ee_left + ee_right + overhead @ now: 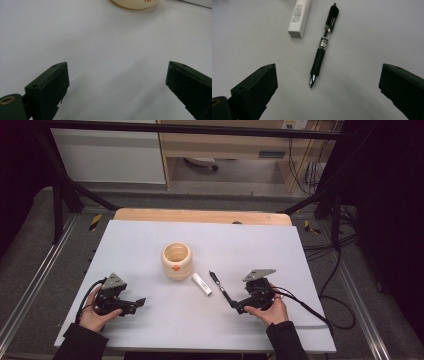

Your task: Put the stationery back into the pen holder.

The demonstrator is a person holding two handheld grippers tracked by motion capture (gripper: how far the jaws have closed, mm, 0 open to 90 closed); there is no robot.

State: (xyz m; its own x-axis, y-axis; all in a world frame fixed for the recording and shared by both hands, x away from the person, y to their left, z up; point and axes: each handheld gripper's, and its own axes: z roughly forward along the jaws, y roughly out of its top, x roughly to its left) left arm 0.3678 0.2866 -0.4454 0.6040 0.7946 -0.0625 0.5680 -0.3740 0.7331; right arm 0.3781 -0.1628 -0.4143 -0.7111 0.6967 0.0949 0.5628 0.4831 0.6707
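Observation:
A cream ribbed cup (pixel 176 260) with a small orange mark stands in the middle of the white tabletop (pixel 240 245). To its right lie a small white printed box (pixel 202 284) and a black pen (pixel 220 286). My right gripper (pixel 236 306) rests on the table just behind the pen's silver tip, open and empty. In the right gripper view the pen (pixel 323 45) lies between and ahead of my right gripper (pixel 328 67), with the box (pixel 299 17) to its left. My left gripper (pixel 139 303) sits at the front left, open. The left gripper view shows my left gripper (pixel 117 67) empty, with the cup's base (pixel 136 3) far ahead.
A wooden edge (pixel 200 215) borders the tabletop's far side. Black frame bars (pixel 65 195) stand at the back corners. Cables (pixel 320 312) trail off the table's right side. A hand holds each gripper near the front edge.

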